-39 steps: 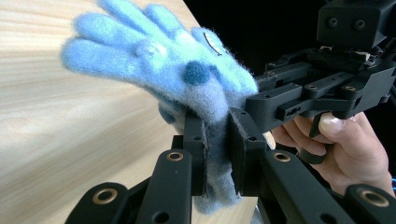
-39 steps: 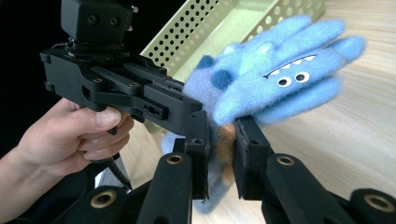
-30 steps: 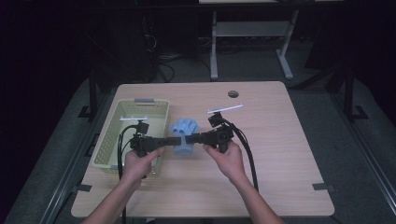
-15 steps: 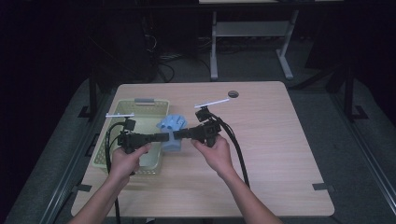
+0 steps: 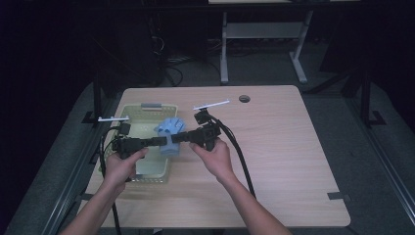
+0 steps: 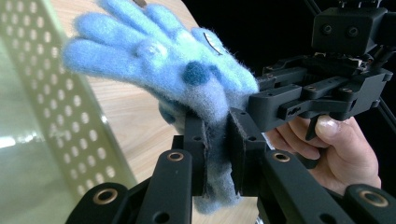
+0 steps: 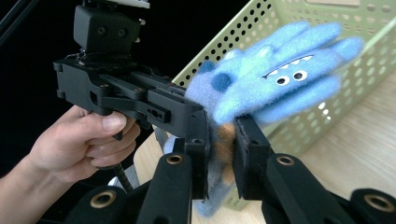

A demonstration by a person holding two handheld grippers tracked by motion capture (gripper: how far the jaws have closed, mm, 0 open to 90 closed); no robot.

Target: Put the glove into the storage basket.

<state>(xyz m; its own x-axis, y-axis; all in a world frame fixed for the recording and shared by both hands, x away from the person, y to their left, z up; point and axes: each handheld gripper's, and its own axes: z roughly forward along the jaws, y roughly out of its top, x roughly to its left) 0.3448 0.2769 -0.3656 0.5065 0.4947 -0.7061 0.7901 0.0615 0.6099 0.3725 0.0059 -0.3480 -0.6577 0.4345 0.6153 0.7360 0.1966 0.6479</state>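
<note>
Glove carried over the basket, both grippers pinching it.

My left gripper (image 5: 157, 141) and right gripper (image 5: 177, 138) are each clamped on the blue glove (image 5: 170, 131). Since a second ago I've swung it toward 9 o'clock, from over bare table (image 5: 274, 147) to the basket (image 5: 147, 110)'s 3 o'clock rim. I judge the drop is close; letting go comes next.

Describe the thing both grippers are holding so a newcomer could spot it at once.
On the wooden table, look at the right-hand rim of the green perforated basket. There, a fuzzy blue glove is pinched between the left gripper and right gripper, the one soft, bright thing there.
</note>
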